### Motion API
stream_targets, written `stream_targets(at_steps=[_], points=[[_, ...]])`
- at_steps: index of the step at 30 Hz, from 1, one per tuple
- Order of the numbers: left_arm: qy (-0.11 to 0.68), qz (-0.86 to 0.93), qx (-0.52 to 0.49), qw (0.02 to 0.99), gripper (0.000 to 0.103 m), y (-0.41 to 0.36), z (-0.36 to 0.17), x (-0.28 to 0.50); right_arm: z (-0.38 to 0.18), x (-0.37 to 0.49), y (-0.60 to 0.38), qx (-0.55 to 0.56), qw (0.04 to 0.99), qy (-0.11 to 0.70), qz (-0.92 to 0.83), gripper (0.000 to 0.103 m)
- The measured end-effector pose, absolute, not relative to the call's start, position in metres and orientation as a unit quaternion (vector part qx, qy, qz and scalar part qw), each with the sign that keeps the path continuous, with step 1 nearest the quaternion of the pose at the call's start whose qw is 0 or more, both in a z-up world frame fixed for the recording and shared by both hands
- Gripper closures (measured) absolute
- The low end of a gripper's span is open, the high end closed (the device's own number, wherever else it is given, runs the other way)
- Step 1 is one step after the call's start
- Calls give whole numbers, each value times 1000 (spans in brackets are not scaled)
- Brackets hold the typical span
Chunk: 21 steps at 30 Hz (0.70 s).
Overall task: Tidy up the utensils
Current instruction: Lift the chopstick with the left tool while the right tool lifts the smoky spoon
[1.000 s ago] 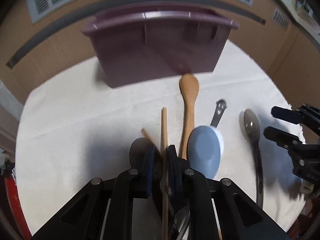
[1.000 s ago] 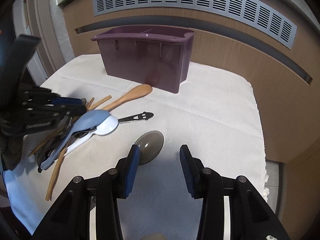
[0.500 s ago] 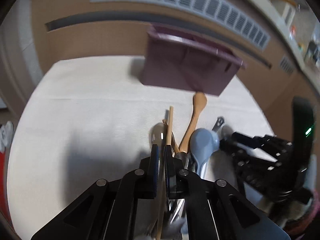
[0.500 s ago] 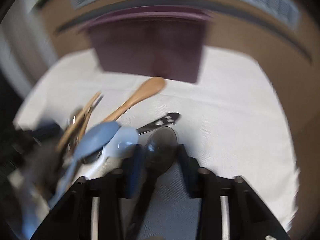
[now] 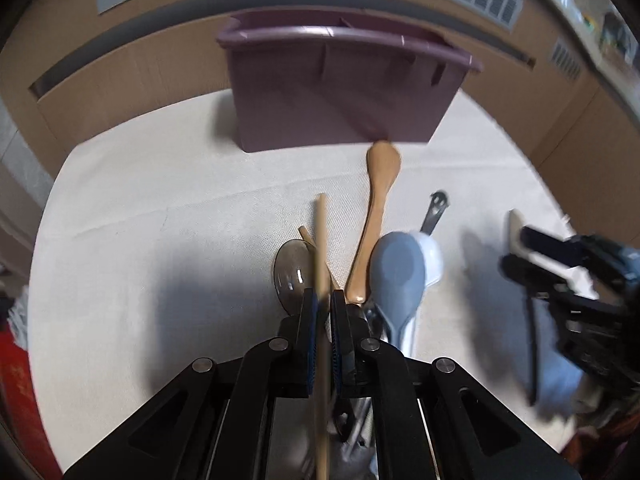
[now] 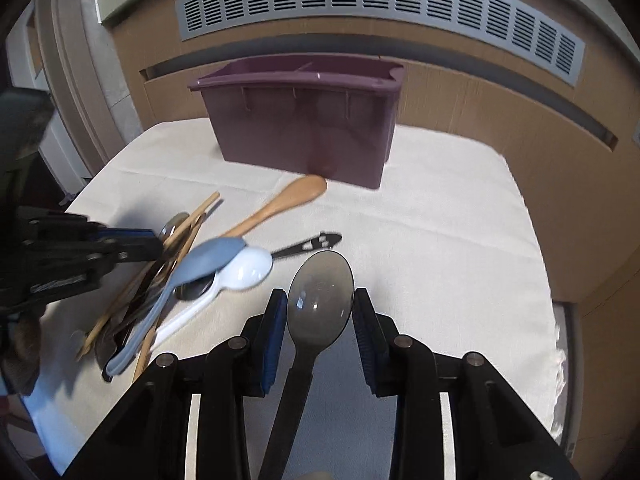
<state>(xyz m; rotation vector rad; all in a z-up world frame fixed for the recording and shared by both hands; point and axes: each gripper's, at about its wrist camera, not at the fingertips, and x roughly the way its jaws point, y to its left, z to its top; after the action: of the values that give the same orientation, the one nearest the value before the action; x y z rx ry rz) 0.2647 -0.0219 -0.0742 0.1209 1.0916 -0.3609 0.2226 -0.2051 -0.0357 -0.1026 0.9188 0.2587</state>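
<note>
My left gripper (image 5: 324, 304) is shut on a wooden chopstick (image 5: 320, 248) and holds it over the utensil pile. My right gripper (image 6: 320, 300) is shut on a dark smoky plastic spoon (image 6: 320, 300), whose bowl sits between the blue pads and is raised off the cloth. A purple divided utensil caddy (image 5: 340, 92) stands upright at the back of the table; it also shows in the right wrist view (image 6: 304, 120). The pile holds a wooden spoon (image 6: 280, 208), a blue spoon (image 6: 208, 260), a white spoon (image 6: 244, 272) and more chopsticks (image 6: 188, 228).
A cream cloth (image 6: 440, 240) covers the table. A dark metal utensil handle with cut-outs (image 6: 308, 246) lies right of the pile. A wooden panel with a grey vent (image 6: 360, 4) rises behind the caddy. The table edge drops off on the right.
My right gripper moved in, shut on the dark spoon and lifted it off the cloth. My left gripper stayed shut on the chopstick and swung to face the caddy.
</note>
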Motion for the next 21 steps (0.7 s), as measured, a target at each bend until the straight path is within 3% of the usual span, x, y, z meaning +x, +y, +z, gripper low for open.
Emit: stream_targets(at_steps=[3, 13, 21], points=[[521, -158, 82, 835, 96, -29, -82, 271, -30, 217, -206, -69, 894, 426, 123, 72], [554, -159, 25, 817, 98, -24, -83, 288, -31, 220, -205, -85, 910, 385, 124, 72], [408, -137, -106, 896, 98, 18, -26, 226, 0, 206, -215, -54, 926, 342, 151, 72]])
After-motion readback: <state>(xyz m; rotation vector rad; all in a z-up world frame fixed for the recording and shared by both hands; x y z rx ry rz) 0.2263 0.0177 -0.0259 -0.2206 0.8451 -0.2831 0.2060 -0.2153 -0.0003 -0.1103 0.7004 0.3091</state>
